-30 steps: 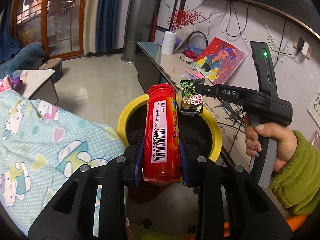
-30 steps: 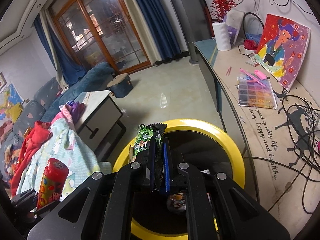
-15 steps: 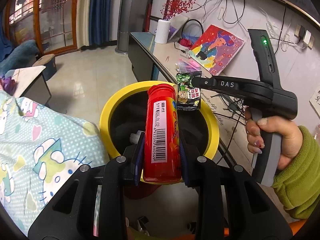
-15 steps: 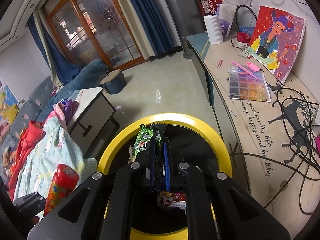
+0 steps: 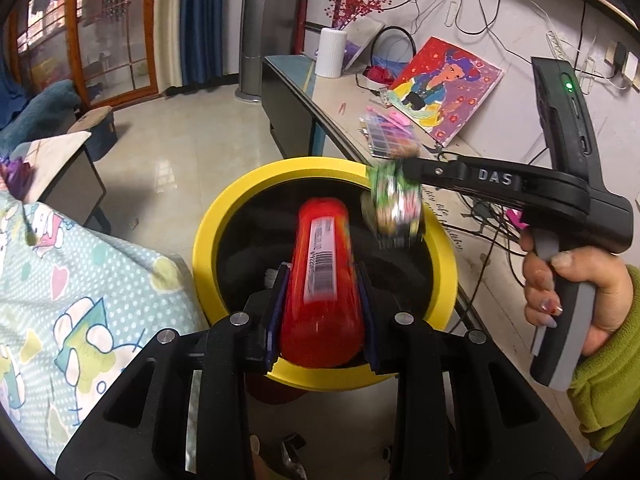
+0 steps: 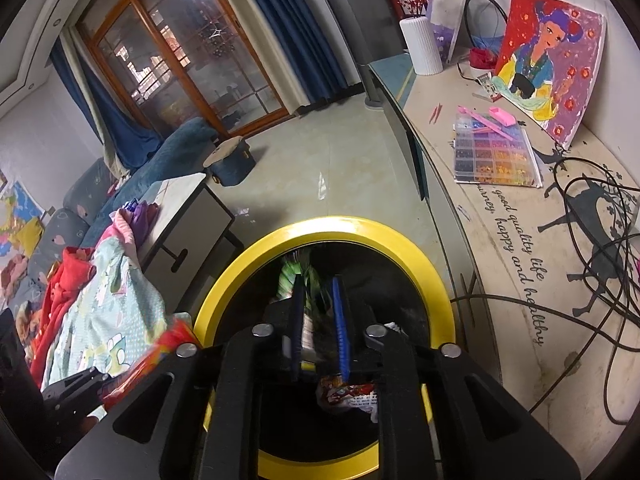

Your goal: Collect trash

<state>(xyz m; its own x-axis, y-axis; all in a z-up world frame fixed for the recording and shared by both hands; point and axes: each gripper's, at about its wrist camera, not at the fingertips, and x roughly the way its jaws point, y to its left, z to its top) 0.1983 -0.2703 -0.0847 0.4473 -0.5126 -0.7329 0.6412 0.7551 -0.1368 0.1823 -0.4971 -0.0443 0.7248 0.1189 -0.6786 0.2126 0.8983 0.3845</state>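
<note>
A yellow-rimmed black bin stands below both grippers. My left gripper is opening over it; the red snack tube with a barcode label lies blurred between the pads, sliding forward into the bin. The right gripper, held by a hand in a green sleeve, is also opening. The green snack wrapper drops, blurred, from its tips. In the right wrist view the right gripper shows a gap with the wrapper loose inside, above the bin. The red tube blurs at lower left.
A wrapper lies inside the bin. To the right runs a long console with a bead box, a painting, a white vase and cables. A cartoon-print blanket lies at the left, a low table behind it.
Both grippers moved forward and down over the bin. Both jaws spread. The red tube and the green wrapper, held sharp before, are now blurred and slipping free.
</note>
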